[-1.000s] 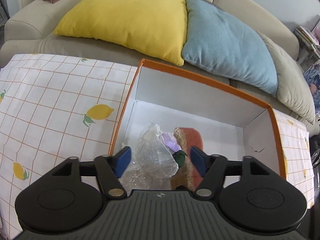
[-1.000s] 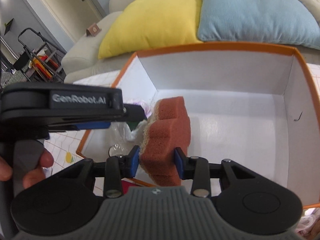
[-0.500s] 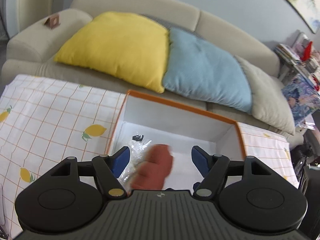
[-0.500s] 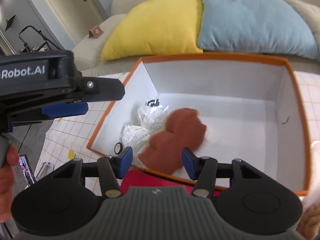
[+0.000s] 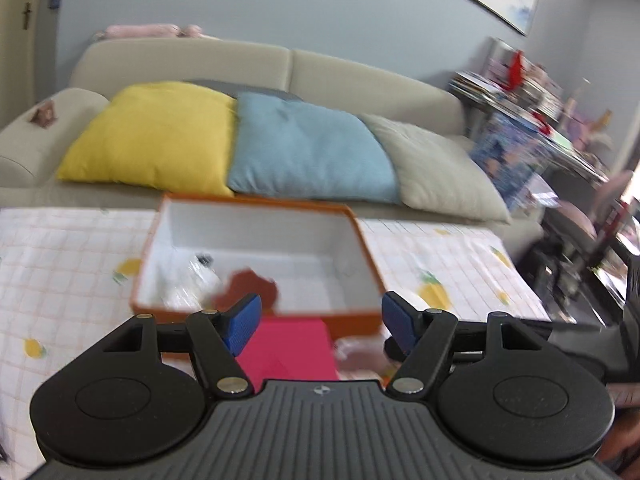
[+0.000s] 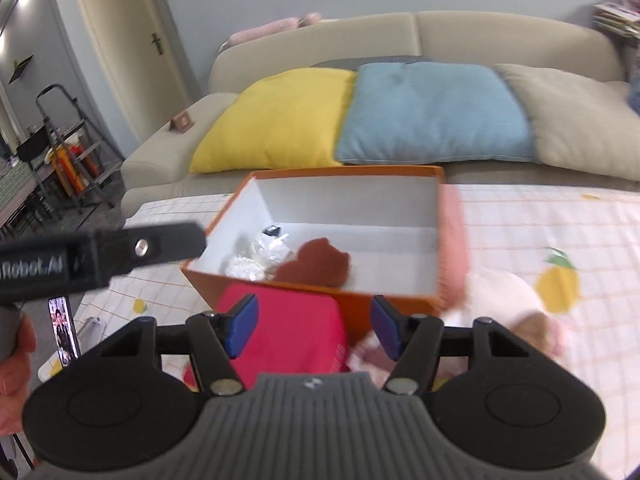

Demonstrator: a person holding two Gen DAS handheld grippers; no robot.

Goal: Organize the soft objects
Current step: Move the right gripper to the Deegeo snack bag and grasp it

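Both claws empty, right claw (image 6: 314, 330) just opened wide, left claw (image 5: 322, 324) gaping too, red cloth (image 6: 288, 332) dead ahead below, near side of orange box (image 6: 400, 304).

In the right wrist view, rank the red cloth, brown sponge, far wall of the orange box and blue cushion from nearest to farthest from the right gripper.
From the right gripper:
1. Red cloth, just ahead between the open jaws' line.
2. Brown sponge, inside the box, left of centre.
3. Far wall of the orange box.
4. Blue cushion, on the sofa behind.
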